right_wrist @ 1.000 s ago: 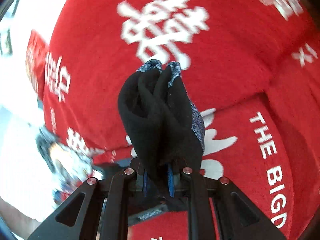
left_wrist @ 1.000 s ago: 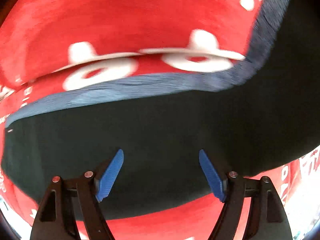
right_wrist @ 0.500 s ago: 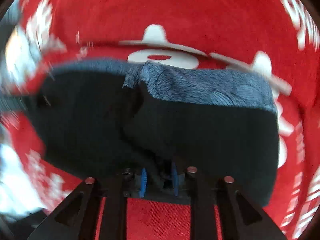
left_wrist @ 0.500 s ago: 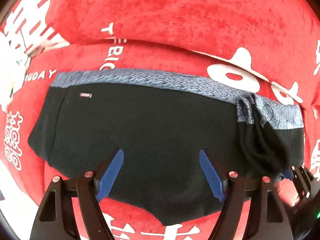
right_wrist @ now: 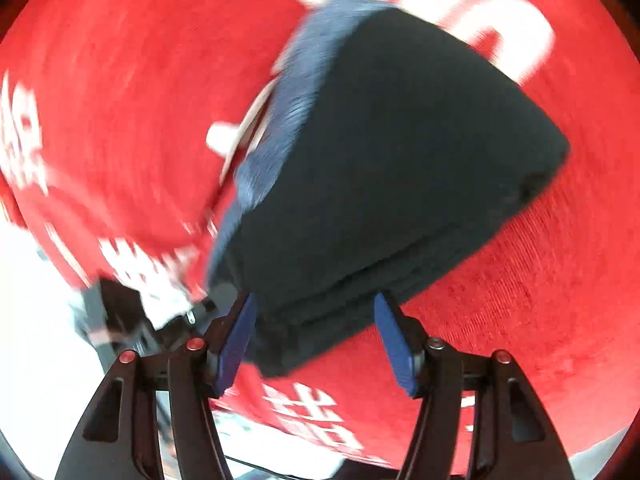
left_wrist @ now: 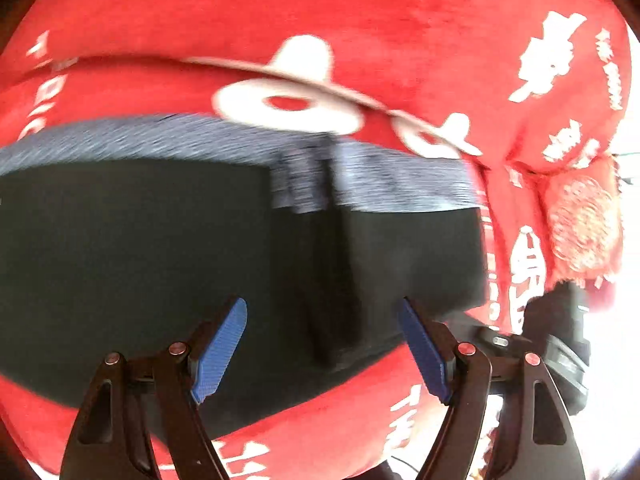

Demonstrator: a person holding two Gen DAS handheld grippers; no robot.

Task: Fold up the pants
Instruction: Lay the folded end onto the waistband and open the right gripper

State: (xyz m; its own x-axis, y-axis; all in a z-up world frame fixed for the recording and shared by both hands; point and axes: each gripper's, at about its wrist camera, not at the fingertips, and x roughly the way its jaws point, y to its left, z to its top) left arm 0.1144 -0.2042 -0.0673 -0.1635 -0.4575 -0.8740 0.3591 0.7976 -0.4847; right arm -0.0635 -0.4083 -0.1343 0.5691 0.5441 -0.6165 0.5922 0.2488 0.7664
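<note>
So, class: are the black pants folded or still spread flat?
Folded: the black pants lie doubled over, stacked layers showing along the near edge on the red cloth.

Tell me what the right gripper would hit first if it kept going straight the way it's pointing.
Most likely the folded black pants. Their near edge already lies between the right gripper's opening jaws, unpinched. The red blanket lies beneath, though depth is unclear.

Black pants [left_wrist: 140, 260], grey waistband, partly folded on red cloth [left_wrist: 360, 20]

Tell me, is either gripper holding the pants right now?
No, nothing is held. The left gripper hangs open over the black pants. The right gripper is opening, its pads clear of the folded edge lying between them.
</note>
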